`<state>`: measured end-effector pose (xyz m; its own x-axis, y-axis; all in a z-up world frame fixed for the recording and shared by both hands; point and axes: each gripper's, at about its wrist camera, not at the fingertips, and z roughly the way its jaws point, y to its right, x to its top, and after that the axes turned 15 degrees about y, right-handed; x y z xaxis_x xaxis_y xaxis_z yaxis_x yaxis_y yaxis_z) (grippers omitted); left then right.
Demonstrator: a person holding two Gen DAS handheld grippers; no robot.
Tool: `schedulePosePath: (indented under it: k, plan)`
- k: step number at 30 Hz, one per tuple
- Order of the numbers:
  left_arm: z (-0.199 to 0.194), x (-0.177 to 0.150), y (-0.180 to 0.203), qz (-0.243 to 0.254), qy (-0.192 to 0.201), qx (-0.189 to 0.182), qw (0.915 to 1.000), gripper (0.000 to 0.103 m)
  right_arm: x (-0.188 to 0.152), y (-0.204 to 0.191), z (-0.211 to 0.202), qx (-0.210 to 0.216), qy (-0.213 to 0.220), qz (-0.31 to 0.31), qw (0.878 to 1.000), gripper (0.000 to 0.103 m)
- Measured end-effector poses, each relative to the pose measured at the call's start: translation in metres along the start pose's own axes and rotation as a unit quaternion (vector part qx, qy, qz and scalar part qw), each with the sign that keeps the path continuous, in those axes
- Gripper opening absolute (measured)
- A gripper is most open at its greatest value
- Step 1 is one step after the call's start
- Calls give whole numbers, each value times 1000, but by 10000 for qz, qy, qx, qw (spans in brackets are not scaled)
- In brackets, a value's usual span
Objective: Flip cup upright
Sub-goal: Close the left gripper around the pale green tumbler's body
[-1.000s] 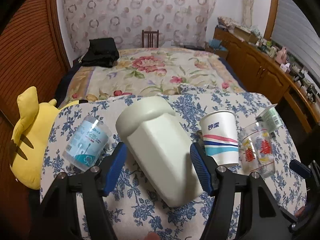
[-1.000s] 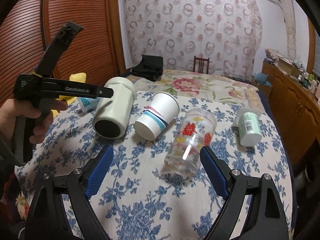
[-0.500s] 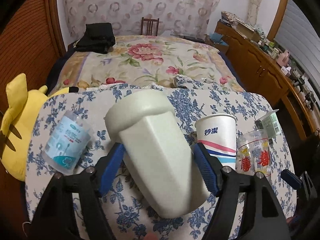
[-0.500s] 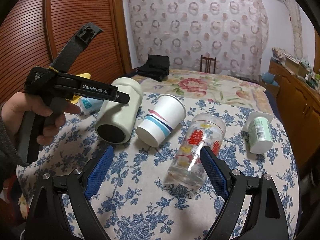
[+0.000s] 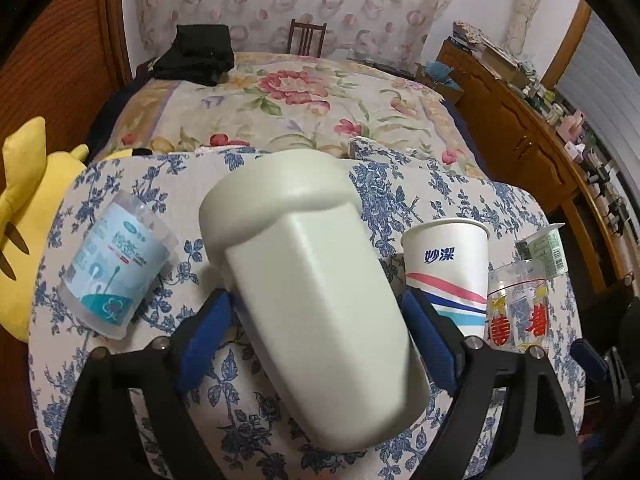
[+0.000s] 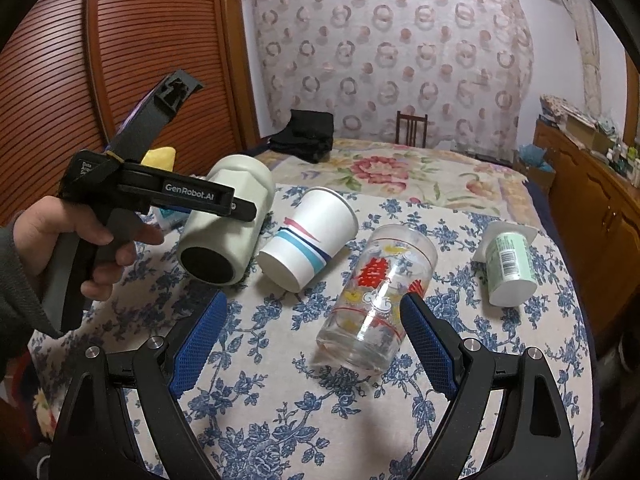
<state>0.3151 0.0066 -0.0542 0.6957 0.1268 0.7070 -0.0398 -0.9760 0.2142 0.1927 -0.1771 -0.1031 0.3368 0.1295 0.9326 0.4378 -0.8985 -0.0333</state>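
Note:
A large cream-white cup (image 5: pixel 312 300) is held between the blue pads of my left gripper (image 5: pixel 316 336), lifted off the table and tilted, its dark base toward me. In the right wrist view the same cup (image 6: pixel 228 220) hangs in the left gripper (image 6: pixel 240 210), held by a hand. My right gripper (image 6: pixel 312 344) is open and empty, low over the table, with a clear printed glass (image 6: pixel 380 296) lying on its side between and just beyond its fingers. A white paper cup (image 6: pixel 308 240) with stripes lies on its side beside it.
The table has a blue floral cloth (image 6: pixel 280 400). A small green-white yogurt cup (image 6: pixel 508 264) lies at the right. A cotton swab tub (image 5: pixel 116 276) lies at the left. A yellow plush toy (image 5: pixel 24 192) sits off the table's left edge. A bed lies beyond.
My left gripper has closed on the white cup and lifted it up off the table. The right gripper has barely moved.

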Motion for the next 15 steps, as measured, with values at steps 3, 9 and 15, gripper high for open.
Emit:
schedulePosePath:
  k: [3,9,15]
  plan:
    - [-1,-1,-6,-107,-41,-101,9999,88,1,2,3,6,-20,28,10000,90]
    - [0,-7,-22,-532,-277,-433,9973,88,0,1,6,26,-15,4,10000,90]
    - [4,-17,-22,-673,-435,-674,9945,81,-1,-1,7,14,-2,13,10000,90]
